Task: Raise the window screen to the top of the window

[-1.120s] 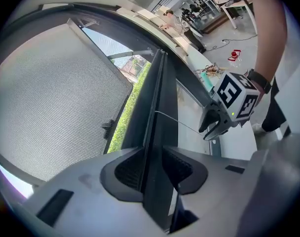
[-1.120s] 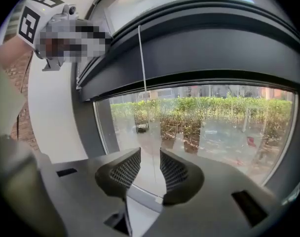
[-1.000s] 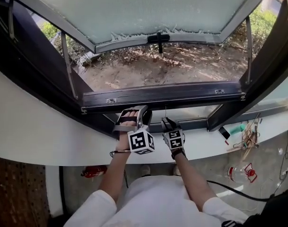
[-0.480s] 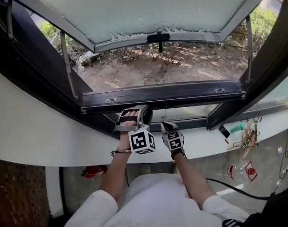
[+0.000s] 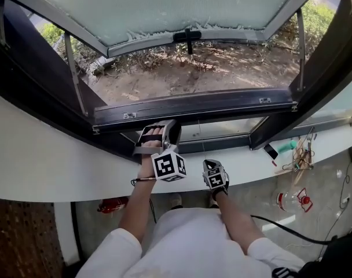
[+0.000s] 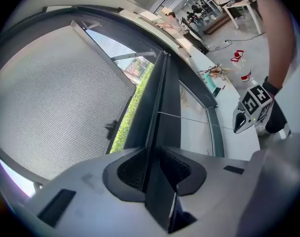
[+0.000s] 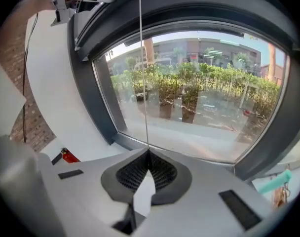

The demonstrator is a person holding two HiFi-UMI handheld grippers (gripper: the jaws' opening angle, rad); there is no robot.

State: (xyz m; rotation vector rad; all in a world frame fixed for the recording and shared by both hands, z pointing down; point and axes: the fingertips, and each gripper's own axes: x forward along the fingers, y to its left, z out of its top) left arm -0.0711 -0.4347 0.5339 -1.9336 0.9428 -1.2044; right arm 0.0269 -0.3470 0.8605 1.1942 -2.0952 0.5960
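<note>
Across mid-frame, the long dark metal window-screen rail [image 5: 193, 110] is lying low in the opening. The left gripper [image 5: 158, 133], jaws just closing, is pinching it. The right gripper [image 5: 211, 165], jaws likewise just closing, is nipping a thin cord [image 7: 142, 83] over the curved white sill [image 5: 48, 167].

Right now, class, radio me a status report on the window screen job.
Left gripper jaws just closed onto dark horizontal screen bar. Right gripper jaws just closed on thin pale cord. Nothing seen blocking.
</note>
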